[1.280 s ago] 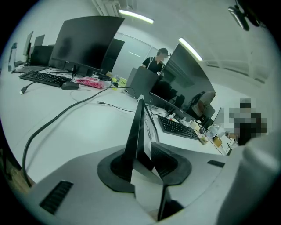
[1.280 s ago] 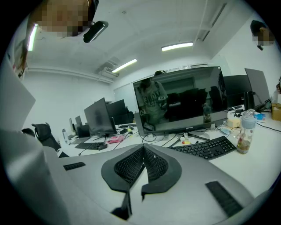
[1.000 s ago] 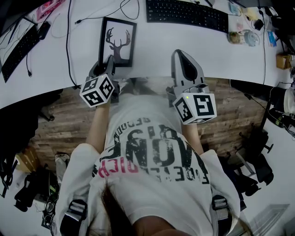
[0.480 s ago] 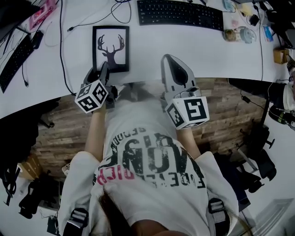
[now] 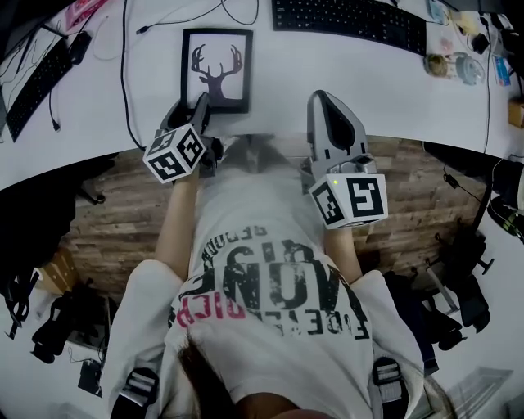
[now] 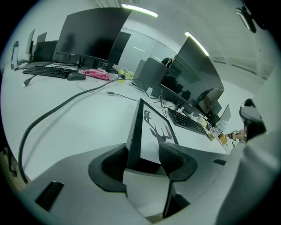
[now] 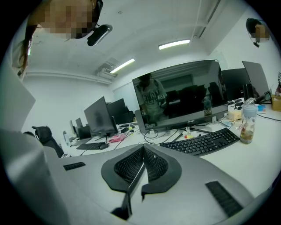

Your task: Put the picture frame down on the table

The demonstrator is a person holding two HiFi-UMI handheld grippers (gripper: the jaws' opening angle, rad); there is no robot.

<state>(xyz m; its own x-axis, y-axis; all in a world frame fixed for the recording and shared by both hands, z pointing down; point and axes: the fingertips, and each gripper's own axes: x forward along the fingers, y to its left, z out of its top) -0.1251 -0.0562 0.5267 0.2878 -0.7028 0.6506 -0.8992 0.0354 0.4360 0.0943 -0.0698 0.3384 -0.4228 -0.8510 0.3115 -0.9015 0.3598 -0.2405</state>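
On desk (image 5: 344, 74), picture frame (image 5: 217, 69) between jaws of L gripper (image 5: 199, 108), just opening, R gripper (image 7: 143, 154) pressed together

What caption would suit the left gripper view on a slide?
Left gripper, jaws just opening, frees the deer picture frame between them on the white table.

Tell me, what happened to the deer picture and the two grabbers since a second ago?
The left gripper has just been opening its jaws and letting go of the picture frame. The frame's near edge now sits loose between them, and the frame lies flat on the table. The right gripper stayed shut and empty by the table's edge, and the keyboard stayed put.
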